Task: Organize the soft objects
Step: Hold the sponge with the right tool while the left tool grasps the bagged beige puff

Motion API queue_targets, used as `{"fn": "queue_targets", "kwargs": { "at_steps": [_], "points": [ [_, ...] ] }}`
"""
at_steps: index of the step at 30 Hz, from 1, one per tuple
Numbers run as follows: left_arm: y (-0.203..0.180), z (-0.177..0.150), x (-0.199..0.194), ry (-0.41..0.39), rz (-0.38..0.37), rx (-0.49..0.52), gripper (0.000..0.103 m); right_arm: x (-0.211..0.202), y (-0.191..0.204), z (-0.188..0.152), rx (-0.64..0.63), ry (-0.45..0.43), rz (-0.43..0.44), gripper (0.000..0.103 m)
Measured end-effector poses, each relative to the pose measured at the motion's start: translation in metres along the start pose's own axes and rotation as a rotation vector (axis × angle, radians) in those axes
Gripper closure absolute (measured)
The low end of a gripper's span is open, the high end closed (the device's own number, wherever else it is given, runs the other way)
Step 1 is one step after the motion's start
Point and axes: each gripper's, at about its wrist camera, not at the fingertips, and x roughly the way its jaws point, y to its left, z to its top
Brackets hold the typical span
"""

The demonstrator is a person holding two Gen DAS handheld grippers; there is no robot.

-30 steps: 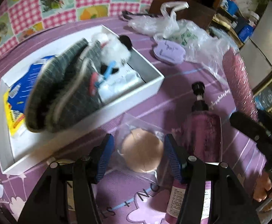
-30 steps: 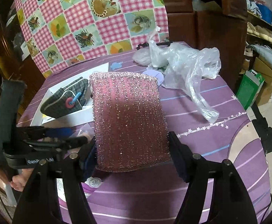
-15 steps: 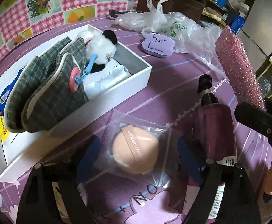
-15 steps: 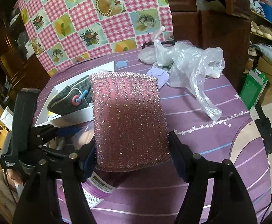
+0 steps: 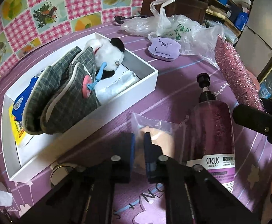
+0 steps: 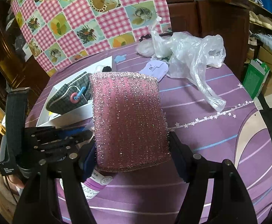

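We've just clamped the left gripper (image 5: 139, 145) on the puff bag (image 5: 150, 128); right gripper (image 6: 132, 149) holds the sponge (image 6: 128, 119). Next, lift both into the box (image 5: 136, 93).

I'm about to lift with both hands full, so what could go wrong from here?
The left gripper, whose fingers have just closed, pinches only the clear bag's edge, so the bagged puff may slip or swing. The pump bottle stands right beside it and could be knocked. The glittery pink sponge hides the right gripper's view.
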Motion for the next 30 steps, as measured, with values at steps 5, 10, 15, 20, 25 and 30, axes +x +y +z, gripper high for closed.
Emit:
{"fn": "queue_targets", "kwargs": {
  "at_steps": [5,10,15,20,25,30],
  "points": [
    [-0.006,0.000,-0.006,-0.038,0.036,0.035,0.100,-0.002,0.000,0.001,0.004,-0.004,0.006,0.032],
    [-0.005,0.004,-0.023,-0.089,0.050,0.037,0.100,-0.006,0.003,0.001,-0.002,-0.016,0.014,0.032],
    [0.008,0.009,-0.041,-0.134,0.047,-0.003,0.100,-0.007,0.007,0.000,-0.011,-0.017,0.021,0.032],
    [0.016,0.010,-0.047,-0.151,0.033,-0.042,0.100,0.001,0.020,-0.002,-0.057,0.007,0.015,0.032],
    [0.015,0.010,-0.053,-0.164,0.026,-0.042,0.100,0.008,0.037,-0.001,-0.105,0.022,0.003,0.032],
    [0.022,0.011,-0.059,-0.185,0.039,-0.048,0.100,0.009,0.050,0.010,-0.106,0.034,0.010,0.032]
  ]
}}
